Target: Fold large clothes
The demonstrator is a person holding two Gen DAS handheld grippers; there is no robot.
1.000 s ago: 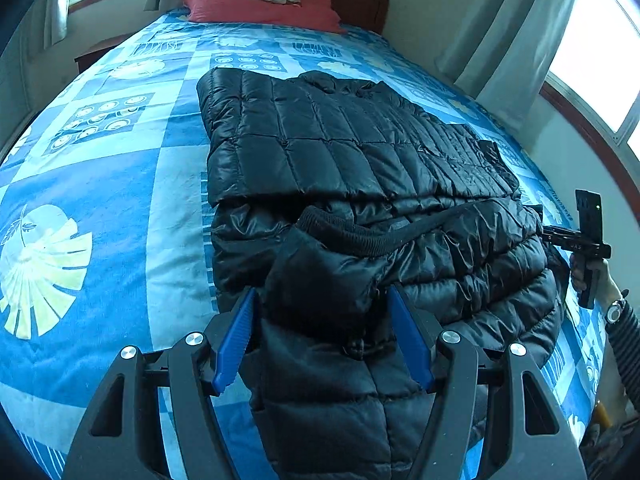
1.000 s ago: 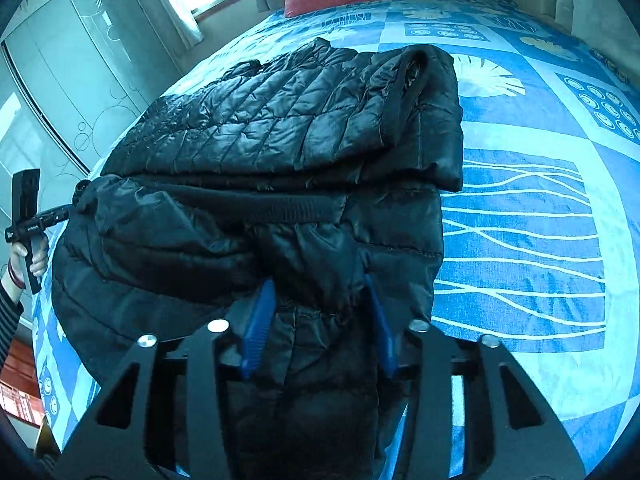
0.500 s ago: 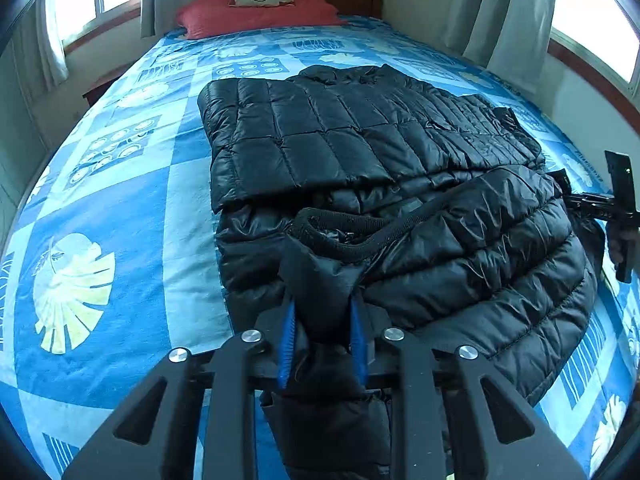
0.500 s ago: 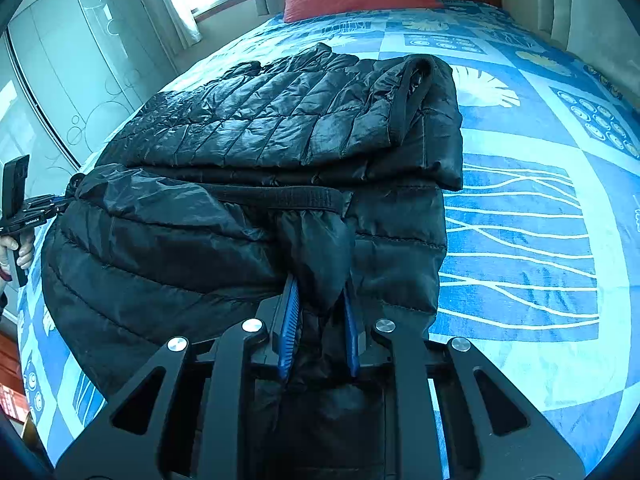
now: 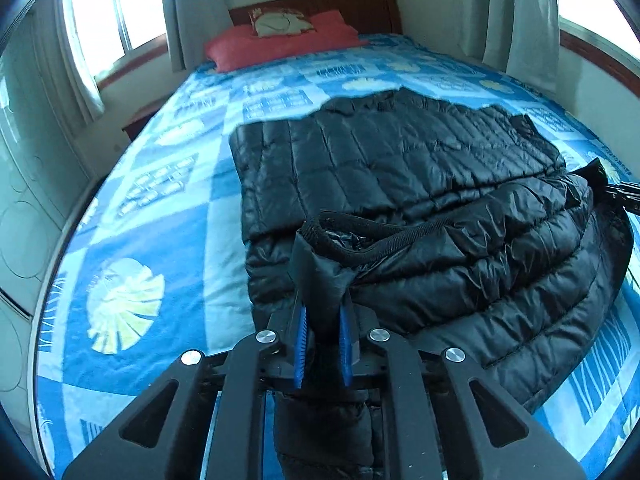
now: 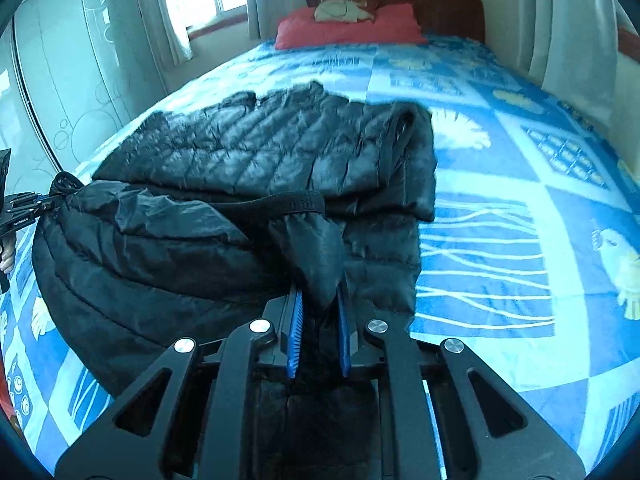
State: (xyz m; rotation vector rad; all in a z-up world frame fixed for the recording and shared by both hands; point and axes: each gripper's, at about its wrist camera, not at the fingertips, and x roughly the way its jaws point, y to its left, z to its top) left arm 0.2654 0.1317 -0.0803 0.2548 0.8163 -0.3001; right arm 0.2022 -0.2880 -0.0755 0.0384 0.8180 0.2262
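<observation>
Left gripper (image 5: pixel 323 312) clamped on the black jacket's (image 5: pixel 400 184) hem at one corner. Right gripper (image 6: pixel 320 304) pinches the other corner, jaws closing on the fabric, with the jacket spread across the blue bed (image 5: pixel 168 220).

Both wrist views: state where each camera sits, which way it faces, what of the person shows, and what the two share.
Left wrist: sits on the left gripper, faces up the blue patterned bed to the red pillow; its jaws pinch the black quilted puffer jacket.
Right wrist: sits on the right gripper, faces likewise; its jaws are closing on the jacket's hem; a hand shows at the left edge.
Shared: jacket, bed, pillow, wooden headboard; each glimpses the other gripper.
</observation>
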